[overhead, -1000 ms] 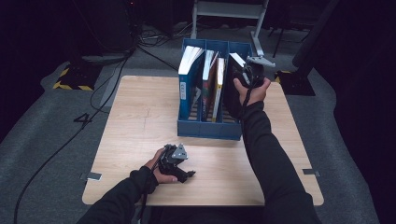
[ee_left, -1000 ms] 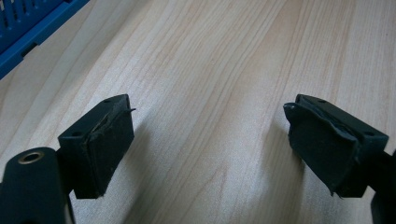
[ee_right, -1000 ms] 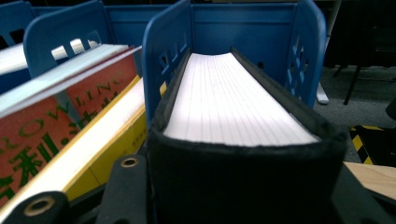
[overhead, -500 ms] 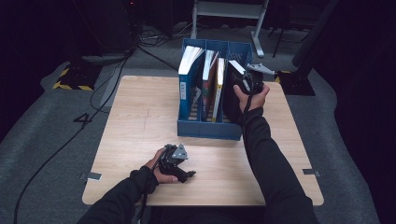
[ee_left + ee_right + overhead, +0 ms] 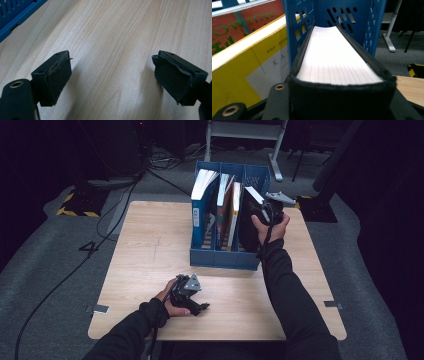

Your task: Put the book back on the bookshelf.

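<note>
Since the earlier frames the right gripper (image 5: 267, 210) has come down a little, sinking the black book (image 5: 248, 217) deeper into the rightmost slot of the blue file rack (image 5: 222, 259); the left gripper (image 5: 192, 297) has kept its place near the front edge of the table (image 5: 150, 240).

Seen from the right gripper view, the black book (image 5: 337, 62) sits between the jaws, its dark cover wrapped around white pages, with the rack's blue perforated walls (image 5: 299, 22) on both sides of it. The pads themselves are hidden behind the cover, but the jaws appear clamped on the book's spine end. Left of that wall, in the next slot, stands a yellow book (image 5: 244, 70), with a red one (image 5: 242, 17) behind it.

Over on the left gripper view the jaws stand wide apart with nothing between them, just bare wood below, and a corner of the rack (image 5: 17, 15) at the upper left.

A blue book (image 5: 200, 215) leans in the leftmost slot.
</note>
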`<state>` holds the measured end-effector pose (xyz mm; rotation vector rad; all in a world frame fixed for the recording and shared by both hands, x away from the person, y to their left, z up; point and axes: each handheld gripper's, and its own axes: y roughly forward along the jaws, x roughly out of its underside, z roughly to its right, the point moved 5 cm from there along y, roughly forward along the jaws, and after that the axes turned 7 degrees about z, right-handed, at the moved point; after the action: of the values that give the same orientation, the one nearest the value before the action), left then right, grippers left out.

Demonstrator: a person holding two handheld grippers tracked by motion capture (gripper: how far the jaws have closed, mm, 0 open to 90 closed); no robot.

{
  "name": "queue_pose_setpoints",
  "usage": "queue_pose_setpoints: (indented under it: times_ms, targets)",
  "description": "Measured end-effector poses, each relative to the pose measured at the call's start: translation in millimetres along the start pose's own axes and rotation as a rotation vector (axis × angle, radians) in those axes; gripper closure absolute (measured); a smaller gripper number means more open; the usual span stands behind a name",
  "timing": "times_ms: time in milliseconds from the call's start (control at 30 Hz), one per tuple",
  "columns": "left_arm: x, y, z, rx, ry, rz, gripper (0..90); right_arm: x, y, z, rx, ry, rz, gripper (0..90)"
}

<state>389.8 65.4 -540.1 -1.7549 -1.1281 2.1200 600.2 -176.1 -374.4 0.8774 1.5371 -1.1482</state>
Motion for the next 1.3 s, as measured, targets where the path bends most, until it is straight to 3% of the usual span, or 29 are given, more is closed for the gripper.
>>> queue_pose_setpoints:
  times_ms: [767, 900, 1067, 1233, 1300]
  targets:
    - [-0.9, 1.4, 0.3, 0.001, -0.002, 0.004, 14.5, 20.8, -25.7, -2.0, -0.048, -0.067, -0.028, 49.2]
    - [-0.9, 1.4, 0.3, 0.001, -0.002, 0.004, 14.5, 22.3, -29.7, -1.8, -0.087, -0.068, -0.033, 46.4]
    - [-0.9, 1.4, 0.3, 0.001, -0.002, 0.004, 14.5, 25.0, -36.3, 3.2, -0.15, -0.035, -0.041, 43.0]
    - [-0.9, 1.4, 0.3, 0.0, -0.001, 0.004, 14.5, 34.4, -47.6, 7.3, -0.195, -0.094, -0.065, 41.1]
    - [-0.8, 1.3, 0.5, 0.001, -0.002, 0.004, 14.5, 41.5, -52.3, 10.1, -0.207, -0.144, -0.084, 40.7]
